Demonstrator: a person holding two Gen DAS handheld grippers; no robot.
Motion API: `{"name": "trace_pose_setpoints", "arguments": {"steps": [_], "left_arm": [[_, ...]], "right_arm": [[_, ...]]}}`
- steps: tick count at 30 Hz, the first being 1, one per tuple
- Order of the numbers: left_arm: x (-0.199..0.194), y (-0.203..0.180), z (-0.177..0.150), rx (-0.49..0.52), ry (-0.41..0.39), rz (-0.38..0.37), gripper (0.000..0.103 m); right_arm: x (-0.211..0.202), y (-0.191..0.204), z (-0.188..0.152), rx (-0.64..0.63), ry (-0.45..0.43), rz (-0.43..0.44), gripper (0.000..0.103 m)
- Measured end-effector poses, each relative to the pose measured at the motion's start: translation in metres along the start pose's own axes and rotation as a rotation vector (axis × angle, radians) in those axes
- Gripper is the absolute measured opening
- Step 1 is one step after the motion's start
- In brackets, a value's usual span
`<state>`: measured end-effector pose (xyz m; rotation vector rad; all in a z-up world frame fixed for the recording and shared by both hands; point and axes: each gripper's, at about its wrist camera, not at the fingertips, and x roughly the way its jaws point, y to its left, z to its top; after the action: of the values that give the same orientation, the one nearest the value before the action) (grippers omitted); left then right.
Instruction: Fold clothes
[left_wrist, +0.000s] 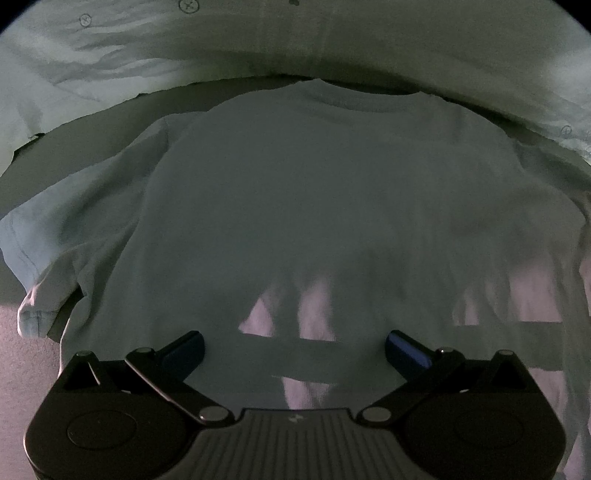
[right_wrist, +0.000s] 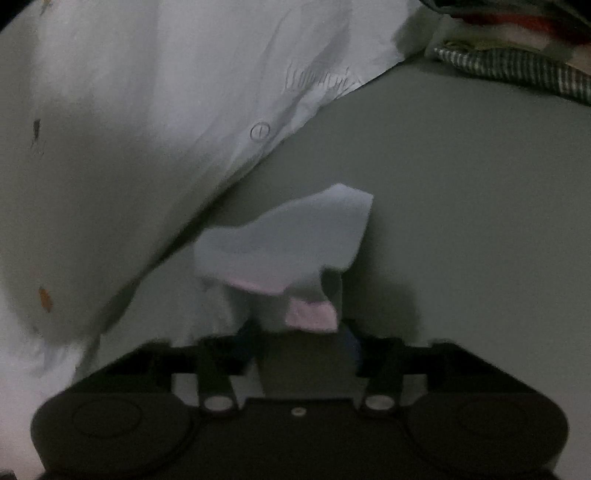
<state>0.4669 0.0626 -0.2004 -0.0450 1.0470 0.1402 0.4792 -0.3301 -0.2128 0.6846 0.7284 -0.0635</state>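
Right now the left claw is hanging spread wide over the lower part of a pale t-shirt lying flat w/ collar at the far end, nothing btwn its blue pads. Meanwhile the right claw is sitting partly closed around a bunched flap of light fabric sticking up just ahead of it, prob. the shirt's edge, but blur means I can't tell if it's really pinching. Judging by this, a side fold is underway; next calls for confirming that grip, then carrying it across.
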Motion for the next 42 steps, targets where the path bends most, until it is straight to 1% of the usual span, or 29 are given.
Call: {"name": "trace_pose_setpoints", "arguments": {"steps": [1,2,4,5,6,7,8,9,11,12,13,16,17,19,21,22,25,28,29,30,31,32,33,34,35,36,38,40,42], "left_arm": [[0.0,0.0,0.0,0.001,-0.004,0.0,0.103],[0.0,0.0,0.0,0.004,-0.003,-0.002,0.103],[-0.001,0.004,0.002,0.006,0.016,-0.014,0.103],[-0.002,0.007,0.003,0.008,0.029,-0.022,0.101],[-0.007,0.012,0.002,0.002,0.029,-0.027,0.1],[-0.015,0.019,0.0,-0.009,0.015,-0.024,0.1],[-0.026,0.027,-0.004,-0.021,-0.006,-0.015,0.1],[-0.038,0.037,-0.011,-0.029,-0.023,-0.004,0.101],[-0.062,0.058,-0.027,-0.04,-0.053,0.026,0.101],[-0.072,0.067,-0.037,-0.039,-0.06,0.051,0.101],[-0.081,0.077,-0.049,-0.036,-0.063,0.08,0.101],[-0.105,0.104,-0.091,-0.053,-0.041,0.146,0.1],[-0.11,0.114,-0.107,-0.081,-0.022,0.144,0.1],[-0.117,0.129,-0.131,-0.145,0.01,0.107,0.097],[-0.123,0.136,-0.156,-0.184,0.036,0.084,0.093],[-0.125,0.136,-0.166,-0.18,0.04,0.078,0.093],[-0.127,0.132,-0.193,-0.151,0.053,0.06,0.093],[-0.13,0.13,-0.21,-0.147,0.027,0.043,0.092],[-0.13,0.13,-0.212,-0.152,0.019,0.045,0.084],[-0.13,0.129,-0.214,-0.156,0.012,0.048,0.074],[-0.132,0.129,-0.214,-0.168,0.001,0.057,0.067],[-0.133,0.126,-0.212,-0.163,-0.003,0.065,0.053],[-0.135,0.123,-0.211,-0.157,-0.005,0.072,0.032],[-0.136,0.12,-0.21,-0.143,-0.006,0.093,0.016],[-0.139,0.12,-0.209,-0.142,-0.006,0.095,0.006],[-0.143,0.121,-0.208,-0.142,-0.006,0.095,0.006],[-0.161,0.13,-0.201,-0.172,-0.03,0.047,0.006],[-0.192,0.144,-0.192,-0.231,-0.091,-0.017,0.003],[-0.219,0.156,-0.187,-0.268,-0.131,-0.053,0.003]], "right_arm": [[0.001,0.004,0.004,-0.027,-0.015,-0.035,0.01],[0.002,0.007,0.008,-0.053,-0.03,-0.071,0.008],[0.0,0.009,0.015,-0.087,-0.039,-0.161,0.007],[-0.001,0.009,0.019,-0.102,-0.04,-0.209,0.008],[-0.004,0.008,0.022,-0.104,-0.033,-0.237,0.011],[-0.01,0.007,0.025,-0.096,-0.016,-0.248,0.018],[-0.019,0.006,0.024,-0.105,-0.005,-0.256,0.022],[-0.028,0.006,0.023,-0.125,0.001,-0.26,0.023],[-0.05,0.009,0.016,-0.164,0.006,-0.241,0.045],[-0.062,0.01,0.009,-0.18,0.015,-0.219,0.046],[-0.074,0.011,0.001,-0.196,0.032,-0.194,0.045],[-0.104,0.011,-0.029,-0.216,0.092,-0.153,0.045],[-0.114,0.008,-0.04,-0.206,0.113,-0.137,0.045],[-0.134,0.001,-0.064,-0.168,0.161,-0.1,0.045],[-0.149,-0.005,-0.088,-0.133,0.214,-0.072,0.045],[-0.156,-0.008,-0.1,-0.128,0.24,-0.064,0.045],[-0.173,-0.011,-0.135,-0.198,0.313,-0.07,0.045],[-0.186,-0.007,-0.159,-0.295,0.361,-0.084,0.045],[-0.191,-0.006,-0.164,-0.321,0.365,-0.087,0.046],[-0.193,-0.005,-0.168,-0.334,0.374,-0.09,0.047],[-0.194,-0.005,-0.172,-0.341,0.383,-0.095,0.049],[-0.194,-0.005,-0.175,-0.344,0.385,-0.105,0.049],[-0.194,-0.003,-0.178,-0.354,0.381,-0.12,0.047],[-0.194,0.0,-0.182,-0.373,0.37,-0.141,0.034],[-0.194,0.004,-0.185,-0.397,0.356,-0.165,0.001],[-0.196,0.005,-0.186,-0.38,0.336,-0.167,0.003],[-0.211,0.004,-0.179,-0.284,0.29,-0.135,0.002],[-0.243,0.01,-0.165,-0.226,0.212,-0.1,0.002],[-0.279,0.016,-0.151,-0.192,0.144,-0.066,0.002]]}}
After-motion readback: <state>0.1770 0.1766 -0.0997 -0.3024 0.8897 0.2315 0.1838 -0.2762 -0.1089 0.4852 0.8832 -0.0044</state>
